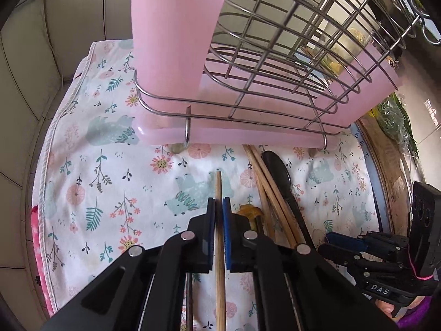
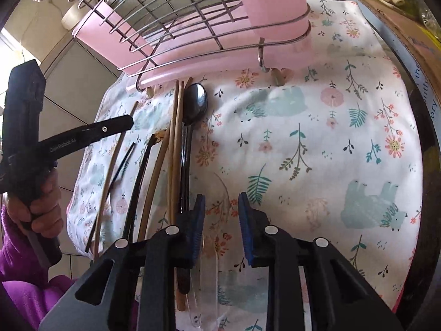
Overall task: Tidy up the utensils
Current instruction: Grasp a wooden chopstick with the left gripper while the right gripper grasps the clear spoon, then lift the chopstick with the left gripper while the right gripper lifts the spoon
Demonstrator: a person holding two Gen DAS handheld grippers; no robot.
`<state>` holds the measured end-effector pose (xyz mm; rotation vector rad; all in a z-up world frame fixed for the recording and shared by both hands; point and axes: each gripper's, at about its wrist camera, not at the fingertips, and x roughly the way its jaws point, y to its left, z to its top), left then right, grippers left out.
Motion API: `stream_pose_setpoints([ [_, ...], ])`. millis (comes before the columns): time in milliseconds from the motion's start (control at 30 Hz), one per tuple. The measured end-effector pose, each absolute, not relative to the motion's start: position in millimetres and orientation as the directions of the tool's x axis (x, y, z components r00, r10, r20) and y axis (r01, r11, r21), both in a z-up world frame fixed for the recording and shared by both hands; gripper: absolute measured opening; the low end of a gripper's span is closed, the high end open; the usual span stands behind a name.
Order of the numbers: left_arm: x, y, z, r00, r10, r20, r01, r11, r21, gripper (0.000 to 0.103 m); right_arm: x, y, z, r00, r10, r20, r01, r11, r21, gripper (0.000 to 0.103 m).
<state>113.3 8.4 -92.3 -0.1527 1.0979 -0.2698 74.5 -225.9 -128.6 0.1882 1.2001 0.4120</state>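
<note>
My left gripper (image 1: 219, 204) is shut on a single wooden chopstick (image 1: 219, 248), which runs between its blue pads above the floral cloth (image 1: 110, 165). To its right lie more wooden chopsticks (image 1: 264, 184), a black spoon (image 1: 278, 171) and a yellow-handled piece (image 1: 249, 211). In the right wrist view my right gripper (image 2: 222, 204) is open just right of the black spoon (image 2: 194, 104) and chopsticks (image 2: 176, 138), with a clear plastic spoon (image 2: 208, 270) lying under the gap. The left gripper (image 2: 128, 122) shows there with its chopstick (image 2: 110, 171).
A wire utensil rack (image 1: 275, 55) on a pink drip tray (image 1: 234, 135) stands at the far edge of the cloth. A cardboard box (image 1: 386, 149) and bagged greens (image 1: 394, 118) border the right side. Tiled wall lies to the left. A hand in a purple sleeve (image 2: 41, 207) holds the left gripper.
</note>
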Motion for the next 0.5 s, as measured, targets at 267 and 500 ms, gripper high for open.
stream_pose_setpoints([
  [267,98.7,27.3,-72.3,0.479,-0.307,-0.822,0.134,0.951,-0.277,0.005,63.8,-223.8,-120.5,0.377,0.365,-0.851,-0.21,0.929,0.306,0.003],
  [500,76.5,40.5,-36.0,0.602,-0.348,-0.719,0.148,0.933,-0.327,0.005,40.9,-249.9,-74.8,0.567,0.368,-0.737,-0.197,0.929,0.313,0.003],
])
